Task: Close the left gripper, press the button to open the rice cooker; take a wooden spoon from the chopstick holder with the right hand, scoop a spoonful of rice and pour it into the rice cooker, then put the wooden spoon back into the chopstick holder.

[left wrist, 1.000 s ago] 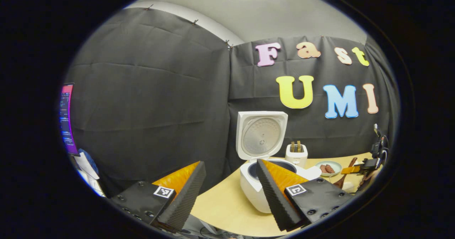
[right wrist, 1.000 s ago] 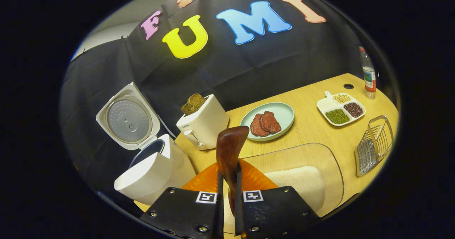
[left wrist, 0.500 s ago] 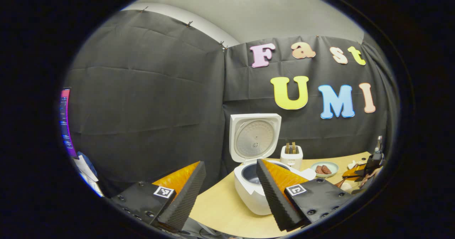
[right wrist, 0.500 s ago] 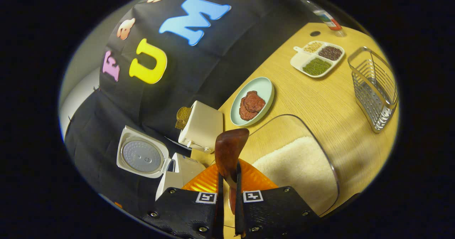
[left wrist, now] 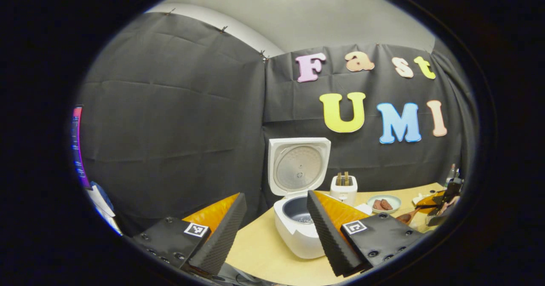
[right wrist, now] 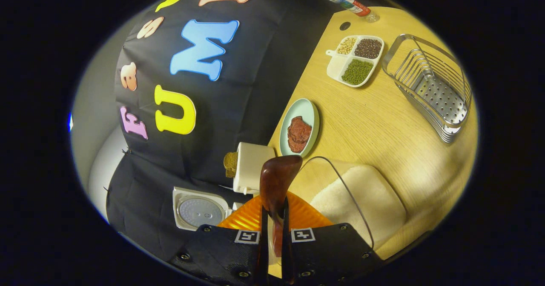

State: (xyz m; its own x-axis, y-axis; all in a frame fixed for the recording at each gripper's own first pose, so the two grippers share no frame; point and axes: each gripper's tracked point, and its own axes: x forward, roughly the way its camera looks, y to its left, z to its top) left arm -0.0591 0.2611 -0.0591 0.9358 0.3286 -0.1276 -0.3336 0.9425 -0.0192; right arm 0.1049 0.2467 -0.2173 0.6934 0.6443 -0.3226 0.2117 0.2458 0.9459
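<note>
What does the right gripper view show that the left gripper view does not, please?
The right gripper view adds the wire chopstick holder and the heap of rice. It also shows the right gripper shut on the wooden spoon. The left gripper view adds the cooker's inner pot, a screen and the open left gripper. Both views share the raised rice cooker lid, the toaster and the plate of meat.

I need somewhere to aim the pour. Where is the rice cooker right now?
In the left gripper view the rice cooker stands right of centre on the table, lid up, beside the toaster.
</note>
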